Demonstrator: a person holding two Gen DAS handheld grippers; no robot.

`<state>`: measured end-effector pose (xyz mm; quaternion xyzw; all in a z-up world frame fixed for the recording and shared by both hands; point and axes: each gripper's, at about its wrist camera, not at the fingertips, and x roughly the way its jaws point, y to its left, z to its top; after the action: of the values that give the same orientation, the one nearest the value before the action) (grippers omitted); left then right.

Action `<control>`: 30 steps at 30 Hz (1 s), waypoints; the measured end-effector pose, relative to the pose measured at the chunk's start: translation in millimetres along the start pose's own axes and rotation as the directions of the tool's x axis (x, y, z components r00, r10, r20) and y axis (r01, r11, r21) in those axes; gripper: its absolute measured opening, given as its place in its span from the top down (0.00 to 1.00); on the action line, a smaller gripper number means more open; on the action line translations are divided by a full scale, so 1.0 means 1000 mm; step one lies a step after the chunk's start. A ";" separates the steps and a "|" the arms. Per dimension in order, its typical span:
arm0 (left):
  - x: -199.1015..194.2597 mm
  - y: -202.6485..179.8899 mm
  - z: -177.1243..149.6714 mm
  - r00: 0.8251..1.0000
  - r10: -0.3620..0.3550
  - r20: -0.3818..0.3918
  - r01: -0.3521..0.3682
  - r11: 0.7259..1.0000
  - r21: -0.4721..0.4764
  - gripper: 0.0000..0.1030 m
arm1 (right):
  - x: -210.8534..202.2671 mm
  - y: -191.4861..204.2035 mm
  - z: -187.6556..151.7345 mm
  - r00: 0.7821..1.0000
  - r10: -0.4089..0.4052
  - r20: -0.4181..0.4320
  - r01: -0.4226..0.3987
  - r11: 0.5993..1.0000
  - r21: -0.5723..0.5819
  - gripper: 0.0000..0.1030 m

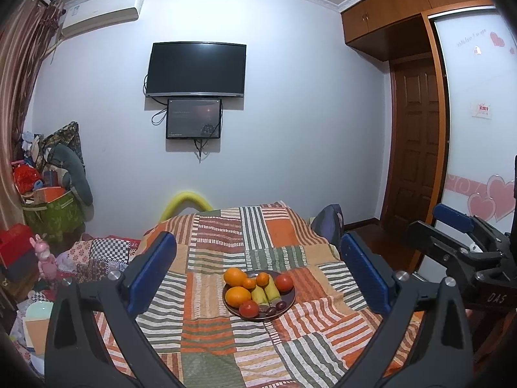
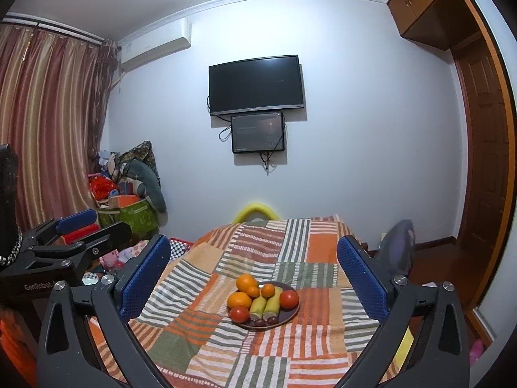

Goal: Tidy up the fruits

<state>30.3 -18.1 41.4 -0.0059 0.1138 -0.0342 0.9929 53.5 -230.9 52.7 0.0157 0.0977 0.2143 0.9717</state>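
- Fruit lies piled on a dark round plate (image 1: pixel 288 304) (image 2: pixel 288 317), which sits on a patchwork striped cloth (image 1: pixel 226 249) (image 2: pixel 258 249) covering the worktop.
- Two large oranges (image 1: pixel 235 276) (image 2: pixel 246 282) occupy the plate's left side, one behind the other, with two small mandarins (image 1: pixel 262 279) (image 2: pixel 267 290) just beside them toward the middle.
- Two bananas (image 1: pixel 265 292) (image 2: pixel 265 305) lie side by side at the centre, their cut ends pointing toward the cameras.
- One red tomato (image 1: pixel 284 283) (image 2: pixel 289 299) rests at the right rim, another (image 1: pixel 248 308) (image 2: pixel 239 313) at the near left rim.
- Small dark fruits (image 1: pixel 276 307) (image 2: pixel 265 320) sit at the near edge, touching the banana ends; their kind is too small to tell.
- Left gripper (image 1: pixel 258 274) hangs above the cloth, blue pads spread wide with nothing between them, the plate framed in the gap, well apart from either finger.
- Right gripper (image 2: pixel 253 274) likewise stands with jaws wide apart and empty, plate centred between them; it also shows at the right edge of the left wrist view (image 1: pixel 458 229).
- Beyond the worktop, a television (image 1: pixel 196 69) (image 2: pixel 256 84) hangs on the pale wall with a smaller screen (image 1: pixel 194 118) (image 2: pixel 258 133) just below it.
- An air conditioner (image 1: pixel 103 9) (image 2: pixel 155 43) is mounted high on the left, near striped curtains (image 2: pixel 48 123).
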 end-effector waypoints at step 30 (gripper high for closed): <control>0.005 -0.004 -0.001 1.000 -0.010 -0.020 0.010 1.000 0.006 0.00 | -0.005 -0.003 0.001 1.000 -0.027 0.005 0.027 1.000 -0.002 0.00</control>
<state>34.7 -22.8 39.0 -0.0032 0.1233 -0.0397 0.9916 50.1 -235.9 54.8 0.0139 0.0954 0.2013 0.9748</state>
